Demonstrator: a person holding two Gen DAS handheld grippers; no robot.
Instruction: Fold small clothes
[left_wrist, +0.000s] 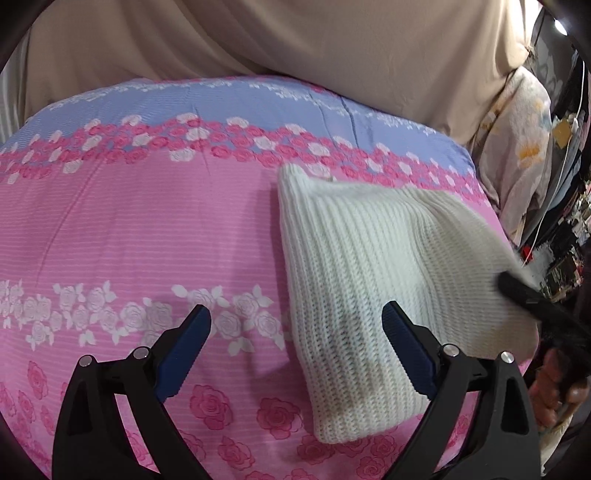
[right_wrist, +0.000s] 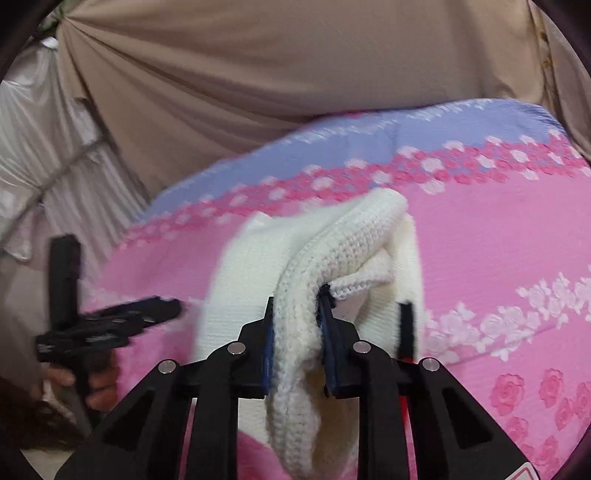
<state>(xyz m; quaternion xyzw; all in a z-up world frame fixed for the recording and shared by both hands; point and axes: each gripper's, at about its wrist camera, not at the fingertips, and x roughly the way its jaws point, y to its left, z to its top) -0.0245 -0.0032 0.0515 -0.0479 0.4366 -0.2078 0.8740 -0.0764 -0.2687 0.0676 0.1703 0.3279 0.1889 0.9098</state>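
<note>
A white knitted garment (left_wrist: 369, 258) lies on the pink rose-patterned bedcover (left_wrist: 147, 240), right of centre in the left wrist view. My left gripper (left_wrist: 295, 310) is open and hovers over the garment's near left edge; its right finger is above the knit, its left finger above bare cover. Nothing is between the blue pads. The right gripper (right_wrist: 297, 299) is shut on a bunched fold of the garment (right_wrist: 332, 240), which is lifted off the cover and drapes over the jaws. In the left wrist view, the right gripper's black finger (left_wrist: 524, 295) shows at the garment's raised right corner.
A beige cloth (left_wrist: 332, 44) hangs behind the bed. A floral fabric (left_wrist: 517, 147) lies past the bed's right edge, with dark clutter beyond it. A person's hand (right_wrist: 99, 384) holds the left gripper (right_wrist: 110, 321) at the left of the right wrist view.
</note>
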